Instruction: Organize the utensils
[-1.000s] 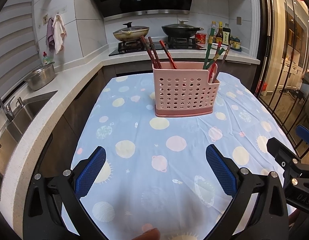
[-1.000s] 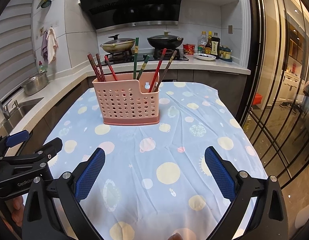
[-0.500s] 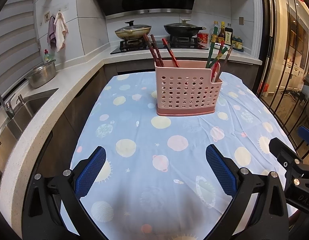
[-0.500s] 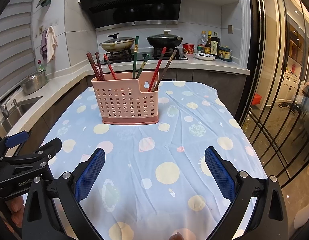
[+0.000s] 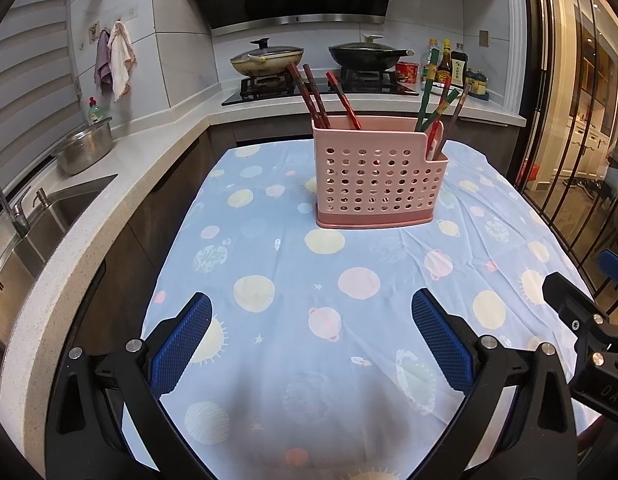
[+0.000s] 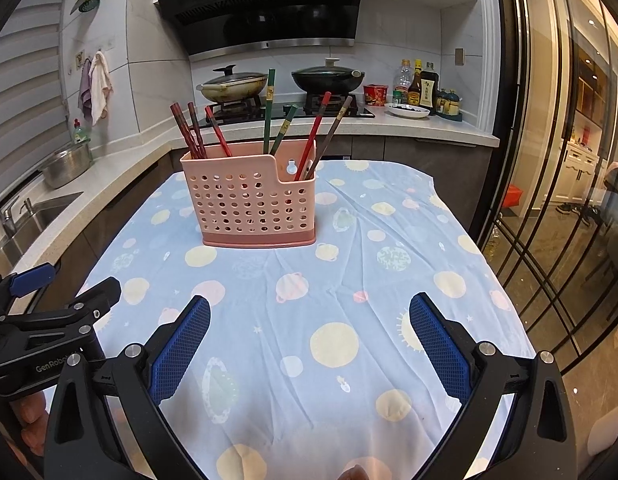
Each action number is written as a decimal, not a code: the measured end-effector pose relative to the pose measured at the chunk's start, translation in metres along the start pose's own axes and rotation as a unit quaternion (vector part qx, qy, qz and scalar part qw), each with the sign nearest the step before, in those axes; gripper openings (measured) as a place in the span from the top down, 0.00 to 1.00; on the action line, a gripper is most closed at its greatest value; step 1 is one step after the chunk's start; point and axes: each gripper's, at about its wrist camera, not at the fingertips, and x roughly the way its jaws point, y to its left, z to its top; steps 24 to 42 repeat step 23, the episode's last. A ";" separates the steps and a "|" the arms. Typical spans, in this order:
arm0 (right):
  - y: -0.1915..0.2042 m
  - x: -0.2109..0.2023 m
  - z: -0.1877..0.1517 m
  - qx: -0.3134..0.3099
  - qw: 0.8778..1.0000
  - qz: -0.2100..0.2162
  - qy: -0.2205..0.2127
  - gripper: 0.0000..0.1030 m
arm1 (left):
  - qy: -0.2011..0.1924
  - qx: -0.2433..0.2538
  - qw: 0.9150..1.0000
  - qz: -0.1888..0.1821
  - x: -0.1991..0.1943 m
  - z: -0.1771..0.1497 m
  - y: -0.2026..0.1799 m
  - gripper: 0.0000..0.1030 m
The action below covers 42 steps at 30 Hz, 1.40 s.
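table [image 5: 549, 248]: blue planet-print cloth | on it: pink utensil basket [image 5: 379, 184]

My left hand-held gripper [image 5: 311, 344] hangs level with its blue pads spread wide, gripping nothing. My right hand-held gripper [image 6: 309, 344] sits just beside it, equally wide and empty, both pointing forward.

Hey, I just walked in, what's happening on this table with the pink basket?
A person holds a two-finger gripper in each hand over a table covered with a planet-print cloth. Both the left gripper and the right gripper are open and empty, short of the pink utensil holder. All the chopsticks in view stand in the holder: dark red chopsticks on its left side, green chopsticks and red and brown ones on its right. No utensil is seen lying on the cloth.
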 end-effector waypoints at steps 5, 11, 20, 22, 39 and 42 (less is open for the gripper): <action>0.000 0.000 0.000 0.000 1.000 -0.001 0.001 0.07 | 0.002 -0.003 1.000 0.003 0.001 -0.001 0.001 0.07; 0.000 0.000 -0.001 0.001 1.000 -0.001 0.001 0.07 | 0.002 -0.001 1.000 0.004 0.001 -0.001 0.001 0.07; -0.002 0.001 -0.002 0.002 1.000 -0.008 0.000 0.07 | 0.000 -0.005 1.000 0.005 0.001 -0.001 0.003 0.07; -0.003 0.002 -0.002 0.004 1.000 -0.008 0.002 0.07 | 0.000 -0.003 1.000 0.005 0.001 0.000 0.003 0.07; -0.004 0.003 -0.002 0.005 1.000 -0.007 0.004 0.07 | 0.001 -0.004 1.000 0.005 0.001 0.000 0.003 0.07; -0.004 0.003 -0.002 0.005 1.000 -0.007 0.004 0.07 | 0.001 -0.004 1.000 0.005 0.001 0.000 0.003 0.07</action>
